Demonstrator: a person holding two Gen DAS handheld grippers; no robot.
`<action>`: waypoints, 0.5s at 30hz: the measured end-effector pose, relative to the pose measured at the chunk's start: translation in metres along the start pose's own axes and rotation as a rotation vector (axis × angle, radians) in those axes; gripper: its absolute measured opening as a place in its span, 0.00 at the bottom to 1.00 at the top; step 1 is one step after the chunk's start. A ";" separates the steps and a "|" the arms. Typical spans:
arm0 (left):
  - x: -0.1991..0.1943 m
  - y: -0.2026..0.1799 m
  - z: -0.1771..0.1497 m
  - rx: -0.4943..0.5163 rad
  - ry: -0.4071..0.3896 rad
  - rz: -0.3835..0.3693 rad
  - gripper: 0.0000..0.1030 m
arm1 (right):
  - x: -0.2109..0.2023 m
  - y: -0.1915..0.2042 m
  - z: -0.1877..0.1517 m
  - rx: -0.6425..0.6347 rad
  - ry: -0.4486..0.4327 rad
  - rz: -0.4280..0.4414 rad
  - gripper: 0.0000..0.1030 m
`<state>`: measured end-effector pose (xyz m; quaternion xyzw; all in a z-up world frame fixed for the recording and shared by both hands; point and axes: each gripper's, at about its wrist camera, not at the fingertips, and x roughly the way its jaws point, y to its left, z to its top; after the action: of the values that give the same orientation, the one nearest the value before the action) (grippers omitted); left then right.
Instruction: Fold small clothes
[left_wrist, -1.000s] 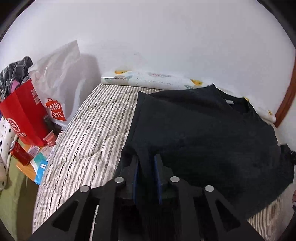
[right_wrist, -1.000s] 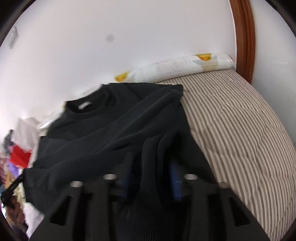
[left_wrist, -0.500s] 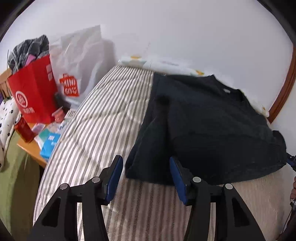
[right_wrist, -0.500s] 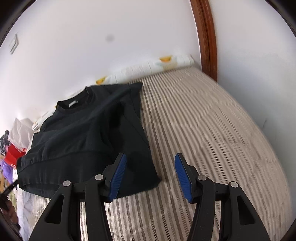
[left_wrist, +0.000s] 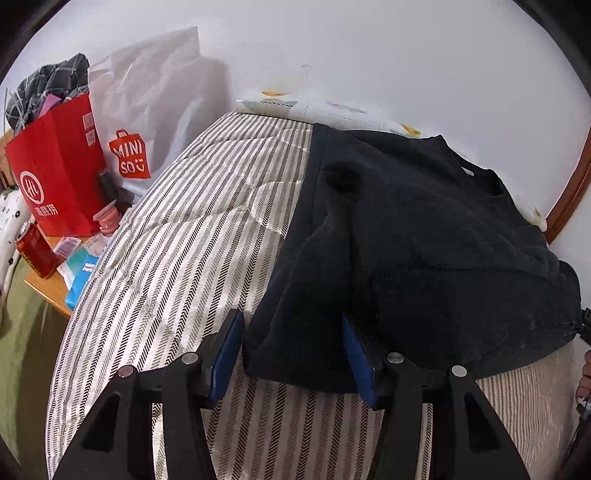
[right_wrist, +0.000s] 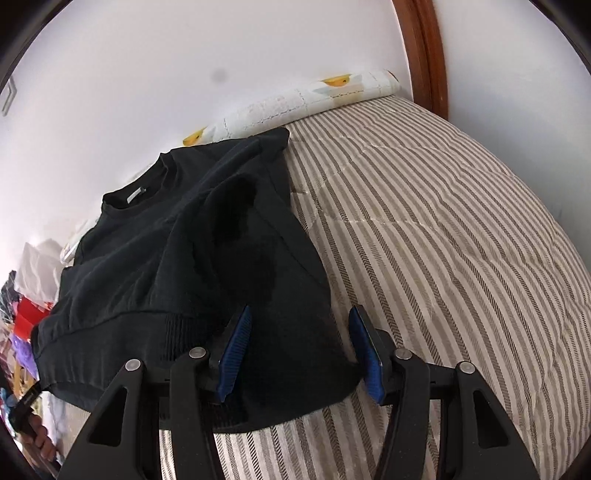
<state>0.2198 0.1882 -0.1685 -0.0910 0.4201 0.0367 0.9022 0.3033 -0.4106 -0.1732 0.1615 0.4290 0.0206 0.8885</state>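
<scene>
The left gripper (left_wrist: 291, 354) is released, astride the black sweater's (left_wrist: 424, 240) near corner on the striped bed (left_wrist: 177, 258). The right gripper (right_wrist: 299, 350) is closing around the other hem corner, pads not yet pressing. Both sleeves look folded in; folding the body remains. Beyond, left: a red bag (left_wrist: 55, 177) stuffed with clothes and a white bag (left_wrist: 155, 99), its contents hidden.

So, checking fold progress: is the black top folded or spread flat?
Partly folded: the black top has both sleeves turned in over its body, hem still unfolded, on the striped bed.
</scene>
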 end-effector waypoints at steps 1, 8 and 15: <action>-0.001 -0.002 -0.001 0.005 0.000 0.001 0.43 | 0.001 0.001 0.000 -0.011 -0.002 0.012 0.35; -0.020 -0.017 -0.006 0.072 -0.026 0.050 0.14 | -0.015 0.003 -0.005 -0.016 -0.047 0.040 0.16; -0.052 -0.014 -0.031 0.081 -0.042 0.037 0.13 | -0.048 -0.004 -0.020 -0.004 -0.050 0.066 0.15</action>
<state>0.1652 0.1692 -0.1463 -0.0460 0.4040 0.0382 0.9128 0.2573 -0.4169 -0.1499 0.1742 0.4011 0.0468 0.8981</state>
